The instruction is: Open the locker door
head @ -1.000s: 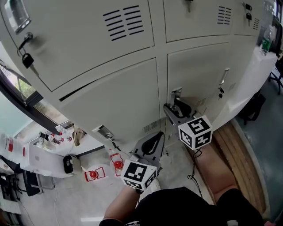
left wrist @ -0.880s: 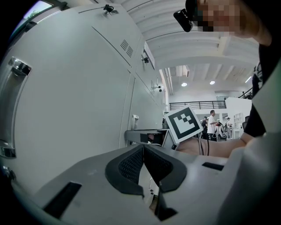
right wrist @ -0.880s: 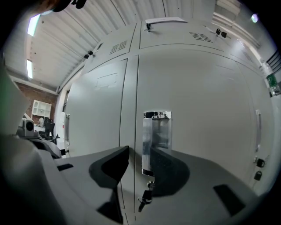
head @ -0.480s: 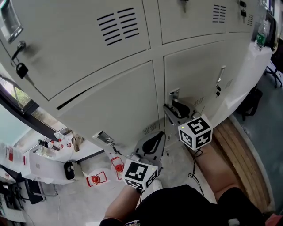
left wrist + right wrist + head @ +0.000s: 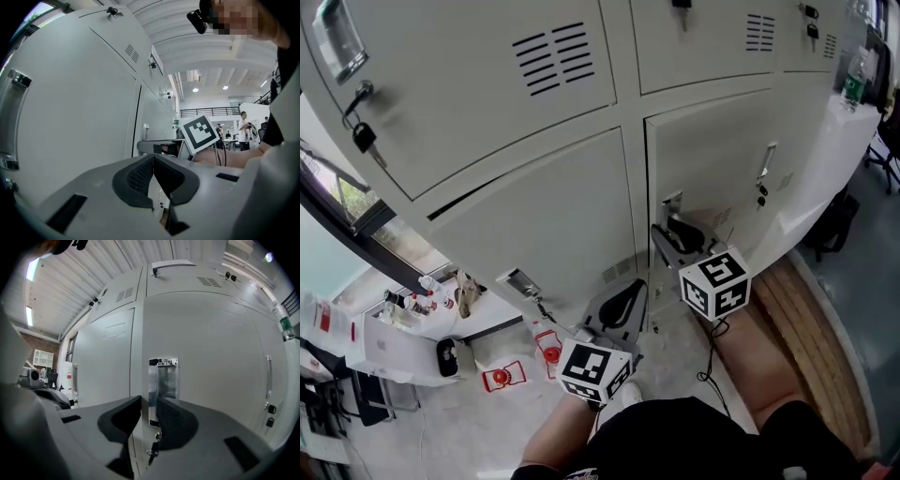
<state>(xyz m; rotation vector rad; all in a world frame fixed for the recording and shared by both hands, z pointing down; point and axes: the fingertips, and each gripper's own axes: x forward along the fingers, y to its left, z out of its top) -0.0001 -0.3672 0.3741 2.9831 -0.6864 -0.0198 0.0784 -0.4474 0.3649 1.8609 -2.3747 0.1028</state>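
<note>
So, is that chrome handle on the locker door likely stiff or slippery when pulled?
The chrome handle looks like rigid polished metal, so probably stiff but slippery. The right gripper, its jaws just closing, has the handle's left edge between them, seemingly unpinched, so a thin grip may slip. The locker door looks like thin sheet metal, likely swinging lightly.

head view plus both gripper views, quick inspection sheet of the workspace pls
surface: pale floor; wooden board at right
job's things: locker door looks shut; chrome handle, key in lock below it
clutter: red-and-white items on floor
grippers: right tongs have just been closing, handle's left edge between them, not yet pinched; left tongs shut, empty
cables: black cable under right tongs
surroundings: neighbouring lockers; bottle far right
</note>
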